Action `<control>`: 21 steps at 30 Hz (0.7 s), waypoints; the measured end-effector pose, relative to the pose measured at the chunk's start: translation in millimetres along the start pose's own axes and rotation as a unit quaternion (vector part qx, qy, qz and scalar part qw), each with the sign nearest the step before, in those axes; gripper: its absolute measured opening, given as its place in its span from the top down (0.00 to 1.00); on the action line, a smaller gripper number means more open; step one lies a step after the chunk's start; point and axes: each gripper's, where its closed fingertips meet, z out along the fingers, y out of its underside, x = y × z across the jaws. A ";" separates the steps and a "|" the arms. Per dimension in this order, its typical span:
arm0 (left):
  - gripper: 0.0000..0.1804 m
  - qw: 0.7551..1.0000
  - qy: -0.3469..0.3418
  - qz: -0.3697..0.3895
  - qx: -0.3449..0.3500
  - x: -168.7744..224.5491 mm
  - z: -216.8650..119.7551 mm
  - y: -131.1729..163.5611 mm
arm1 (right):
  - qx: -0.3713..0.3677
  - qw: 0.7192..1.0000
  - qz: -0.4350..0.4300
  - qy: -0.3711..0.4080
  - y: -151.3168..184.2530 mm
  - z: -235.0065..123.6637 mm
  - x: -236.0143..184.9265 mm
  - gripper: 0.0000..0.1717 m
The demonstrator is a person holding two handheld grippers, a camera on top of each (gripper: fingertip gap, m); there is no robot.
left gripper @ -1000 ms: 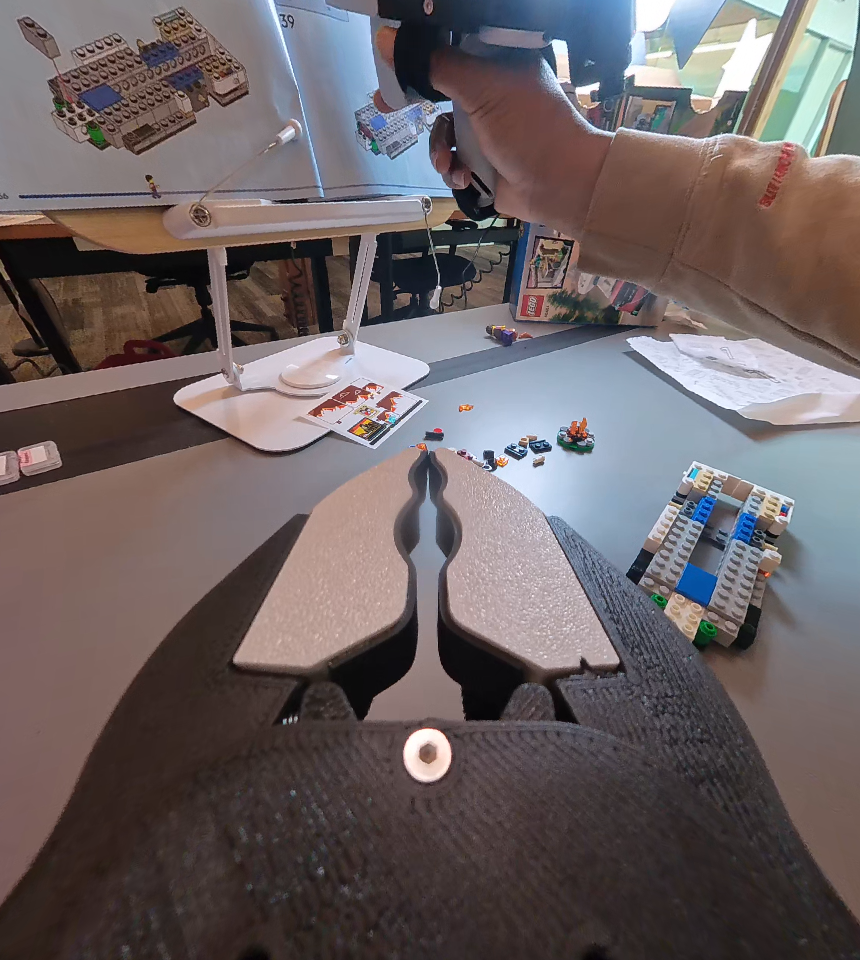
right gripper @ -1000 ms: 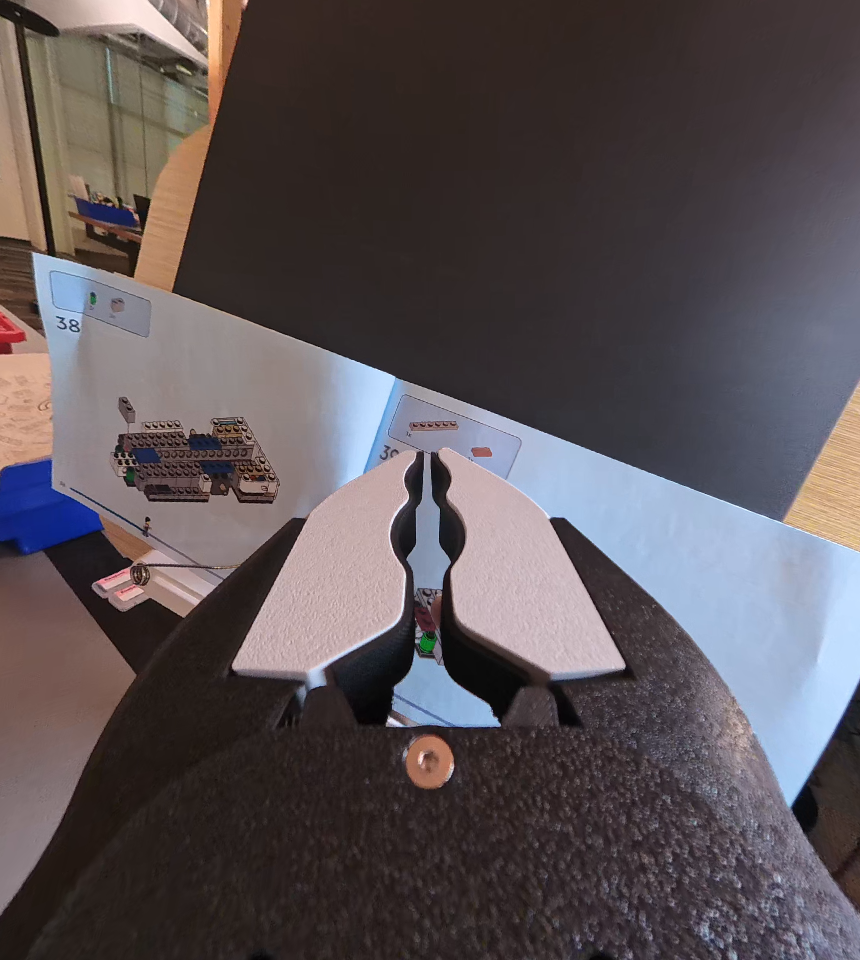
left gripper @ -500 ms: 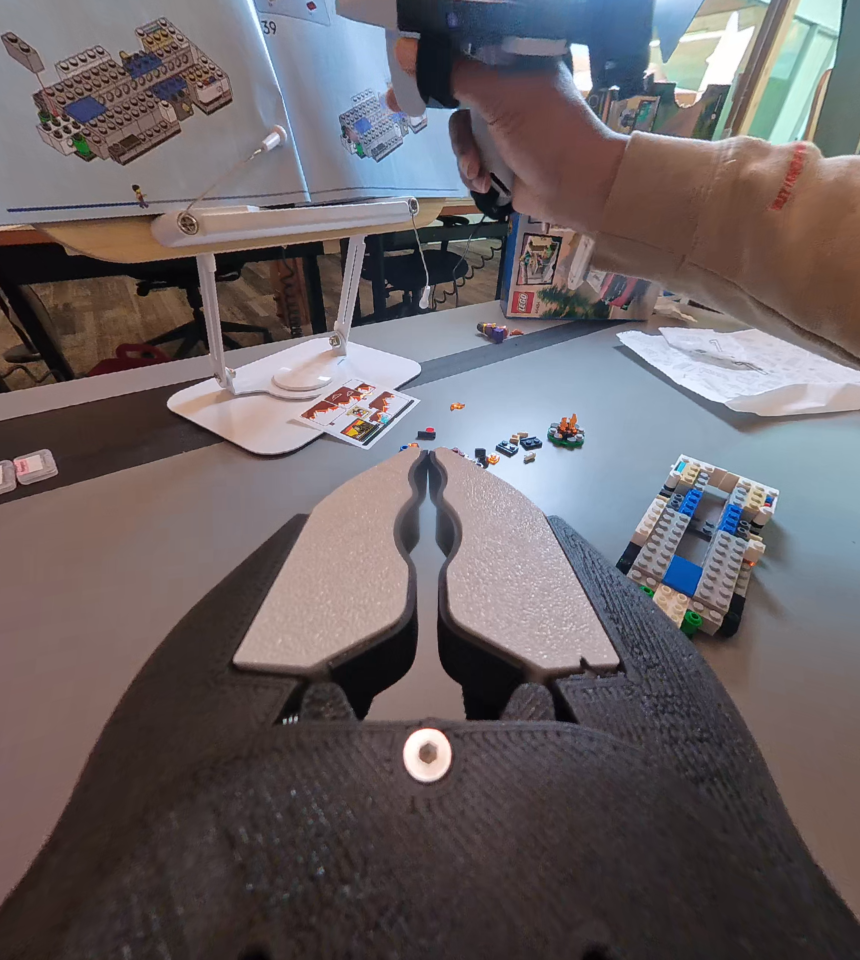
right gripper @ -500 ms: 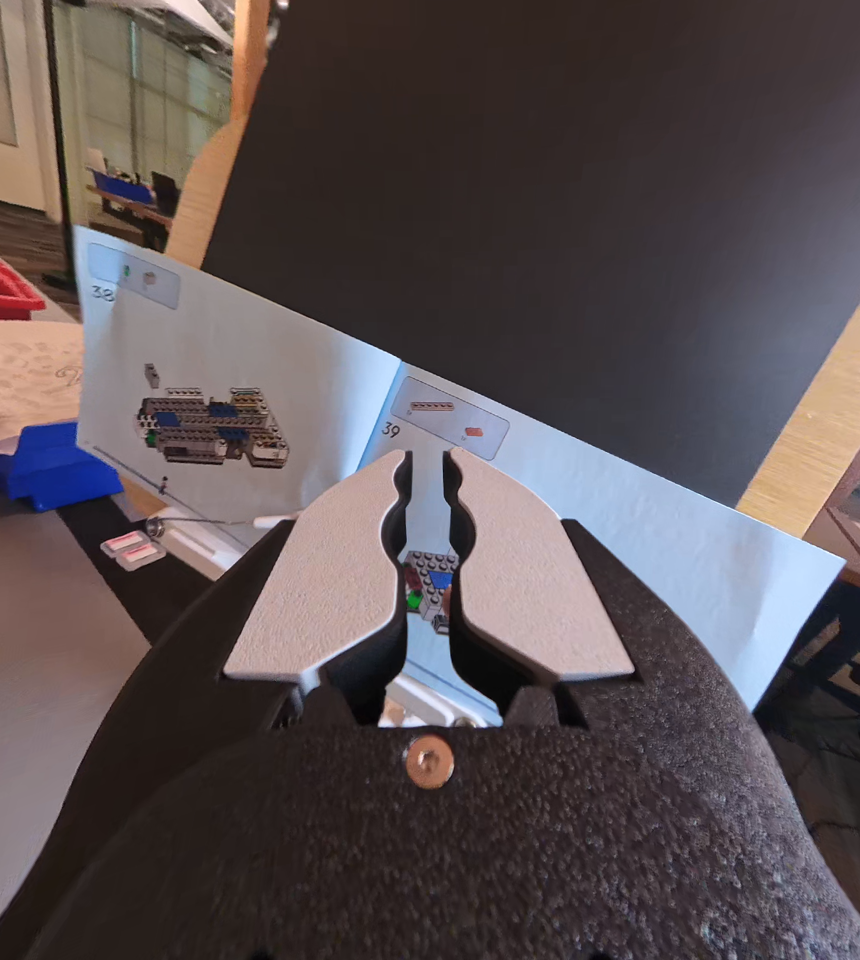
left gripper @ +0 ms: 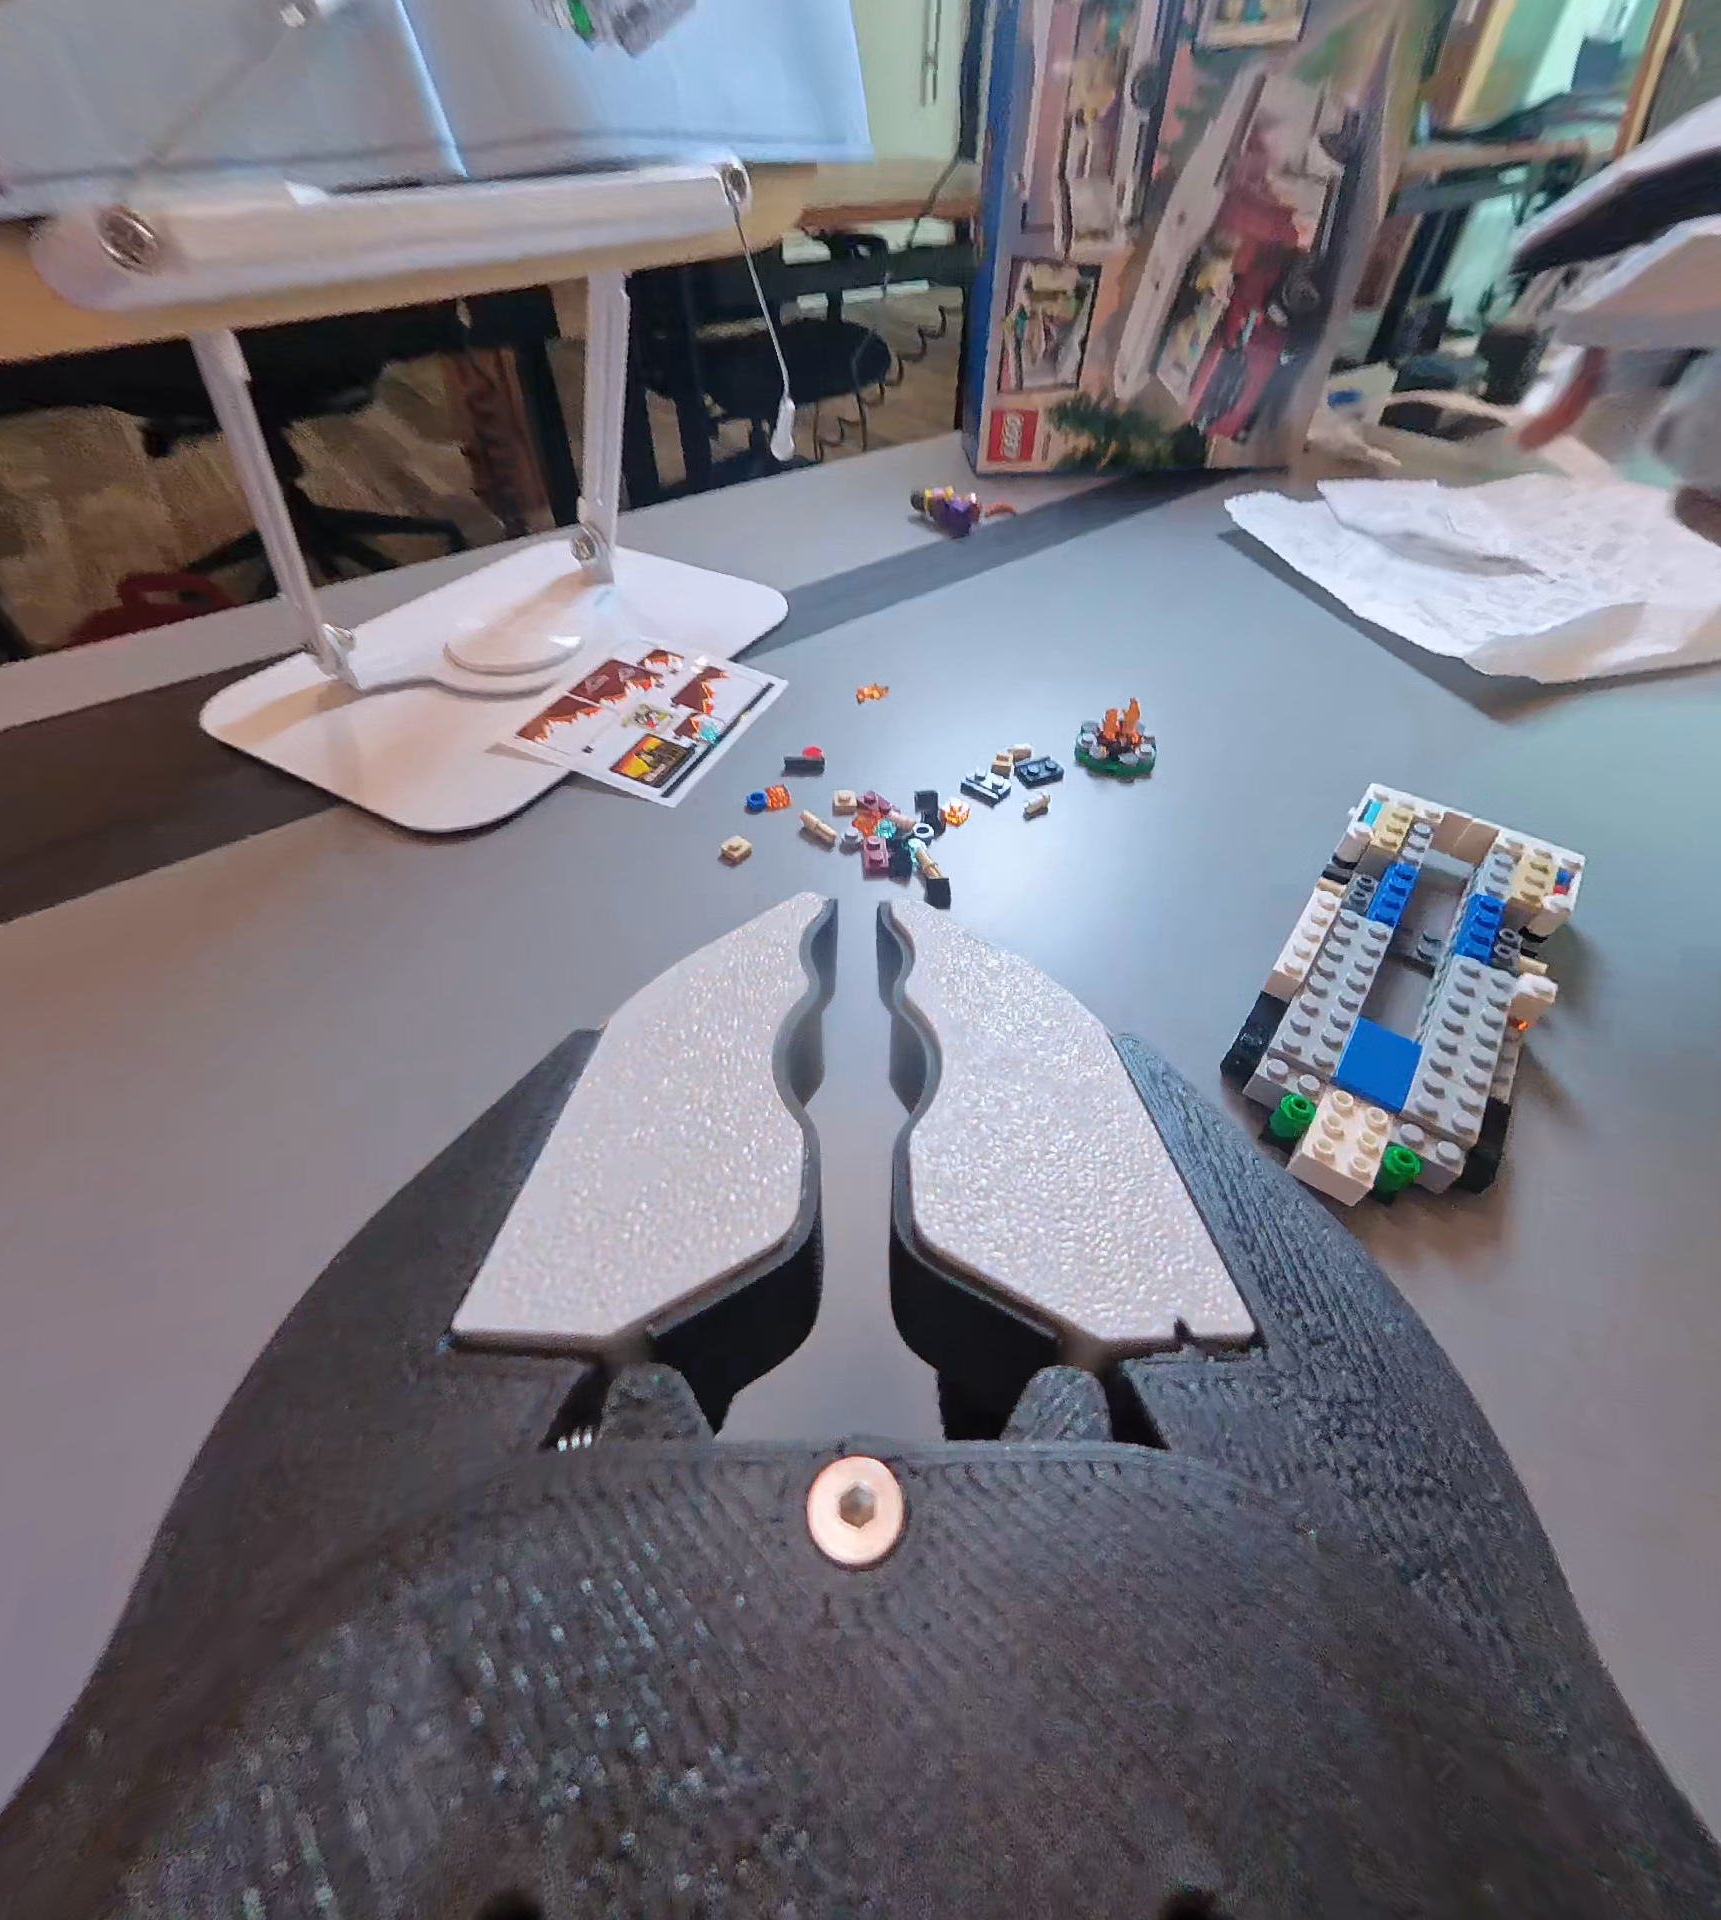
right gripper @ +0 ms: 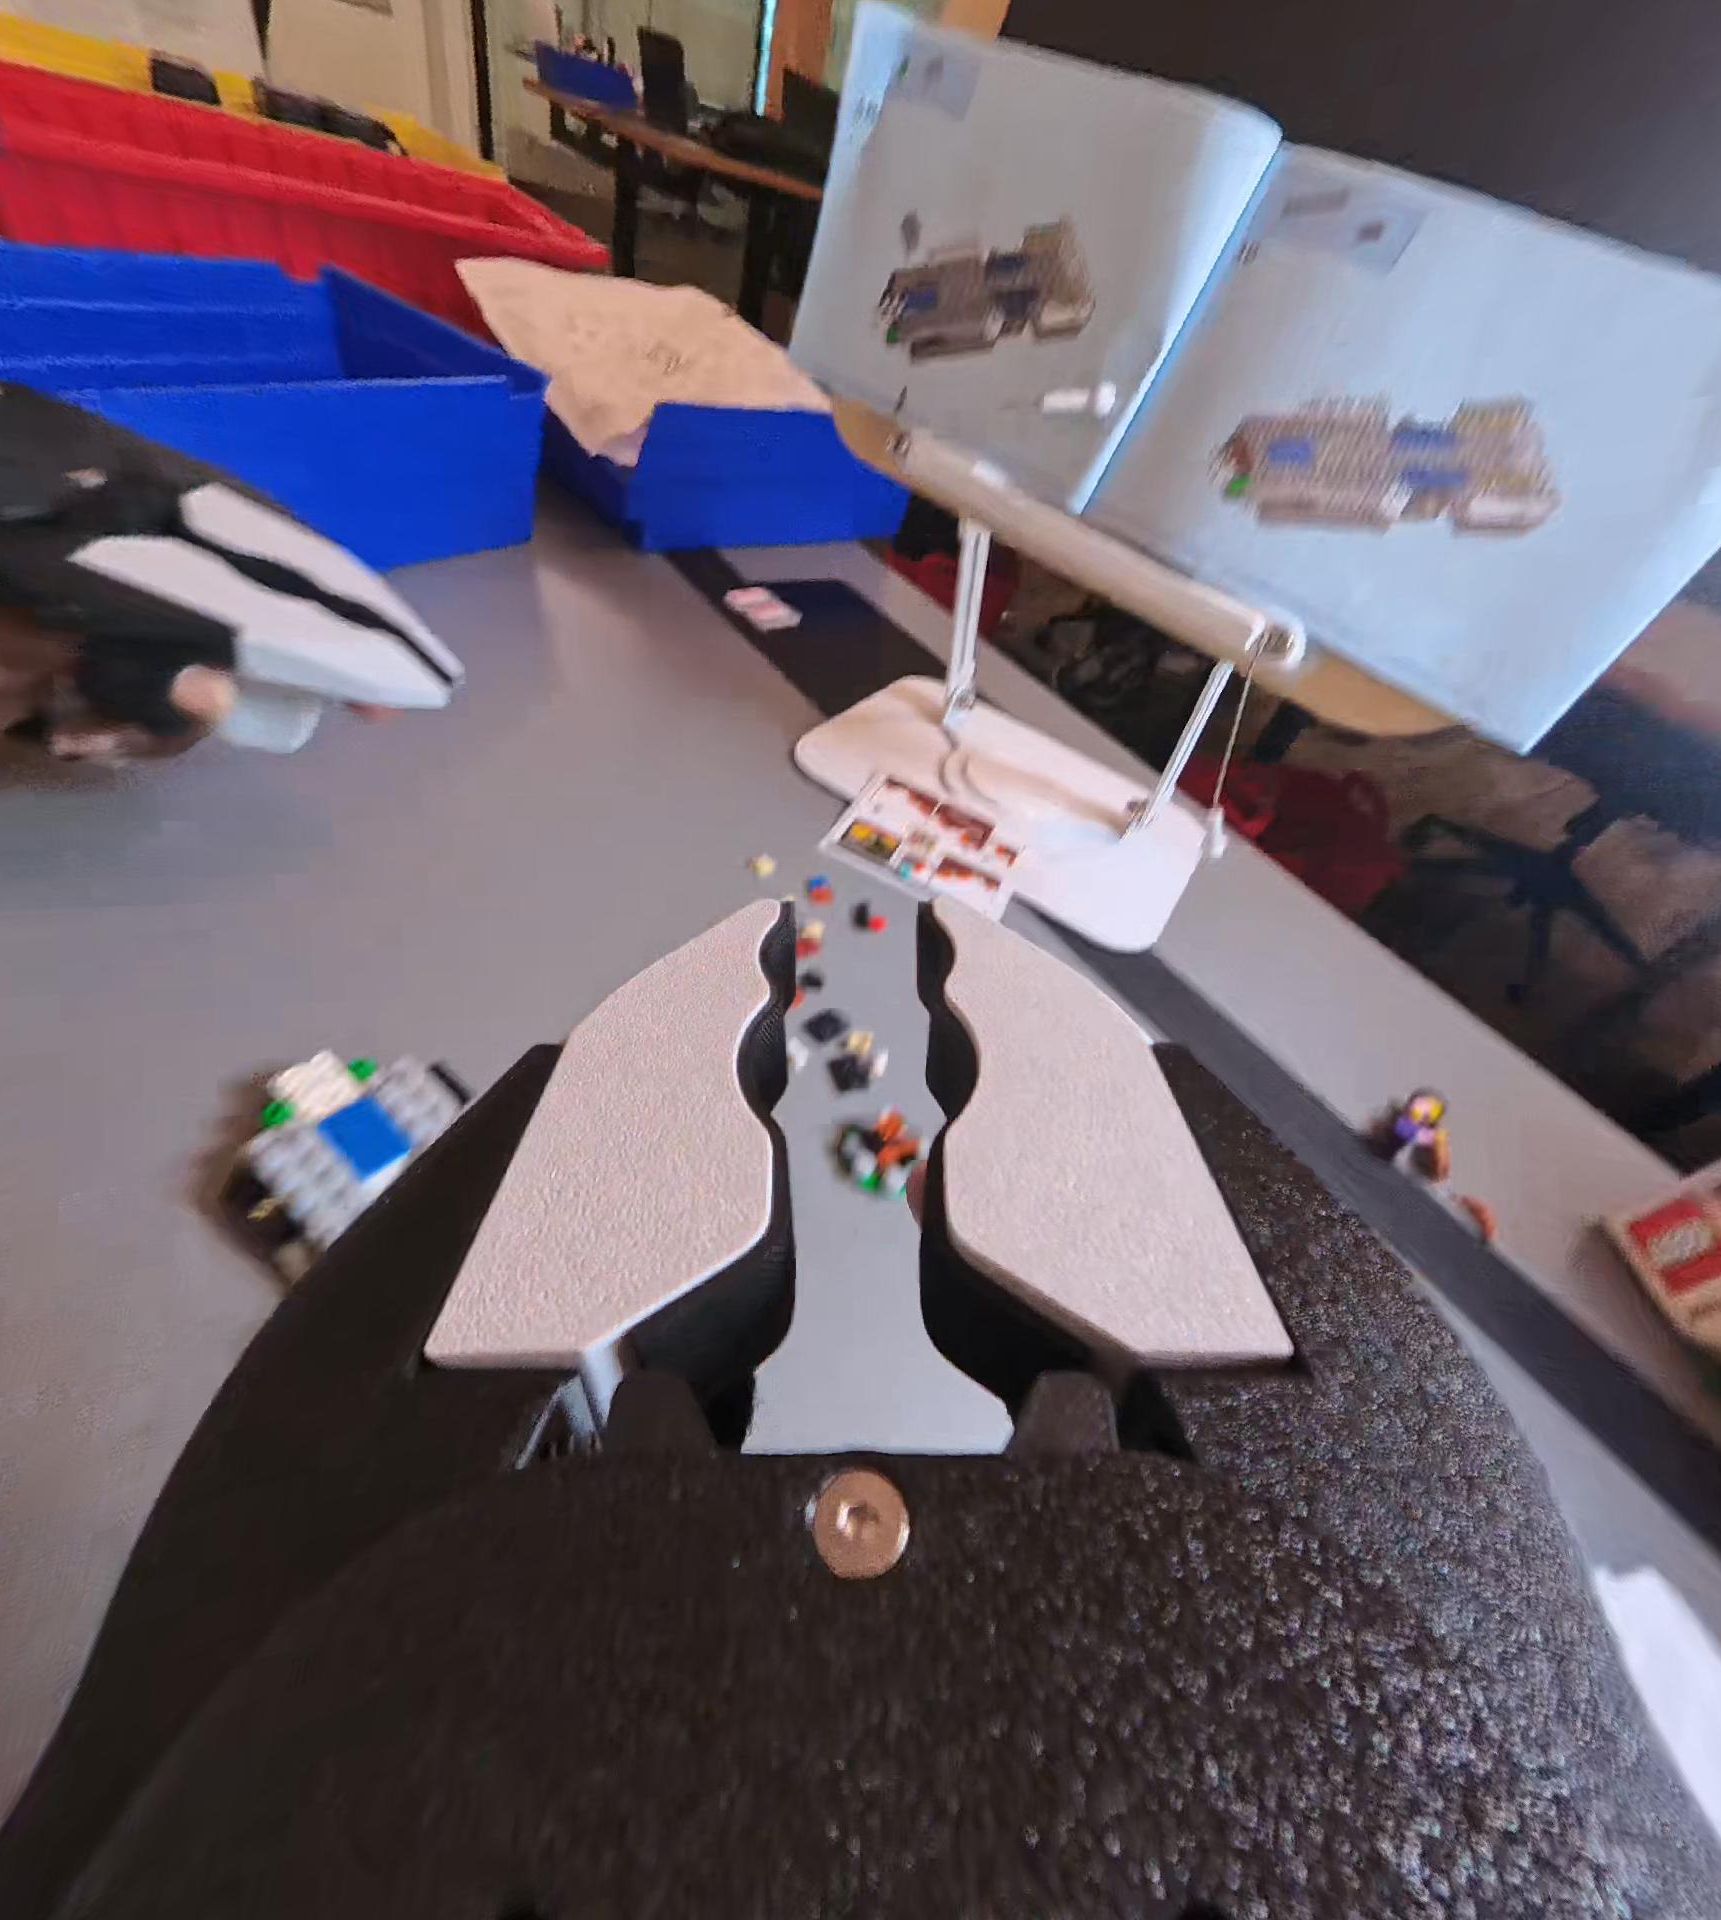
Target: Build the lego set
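Observation:
My left gripper [left gripper: 856, 904] hovers low over the grey table [left gripper: 212, 1039], its jaws a little apart with nothing between them. It sits just short of a scatter of small loose bricks [left gripper: 897, 821]. A partly built grey, blue and tan brick model [left gripper: 1407, 997] lies to its right. My right gripper [right gripper: 854, 909] is open and empty above the table; the loose bricks [right gripper: 835, 1029] and a small campfire build [right gripper: 877, 1148] show through its gap. The model [right gripper: 336, 1143] lies to its left. The left gripper also shows in the right wrist view [right gripper: 316, 623].
A white book stand [left gripper: 399, 727] holds an open instruction booklet [right gripper: 1251, 364], with a sticker sheet [left gripper: 648, 727] at its base. A toy box [left gripper: 1147, 239], a minifigure [left gripper: 949, 509] and crumpled paper [left gripper: 1510, 571] lie far right. Blue bins [right gripper: 316, 395] and a red bin [right gripper: 212, 177] stand at the left. Across from one pair of fingers to the other is roughly 20 cm.
My right gripper left the booklet, swung down toward the table and opened its jaws. My left gripper moved closer to the loose bricks and its jaws parted slightly.

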 end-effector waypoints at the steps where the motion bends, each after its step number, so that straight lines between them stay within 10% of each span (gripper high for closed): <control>1: 0.95 1.000 0.004 0.003 -0.016 0.0 7.4 3.7 | -0.005 1.000 0.011 -0.002 12.5 -13.5 -9.3 0.87; 11: 0.88 0.975 0.073 0.048 -0.202 5.1 105.0 38.1 | -0.010 1.000 0.027 0.001 64.7 -51.0 -36.3 0.88; 21: 0.88 0.958 0.062 0.094 -0.265 -0.9 126.5 53.0 | 0.005 0.998 0.053 -0.015 66.4 -57.9 -33.6 0.89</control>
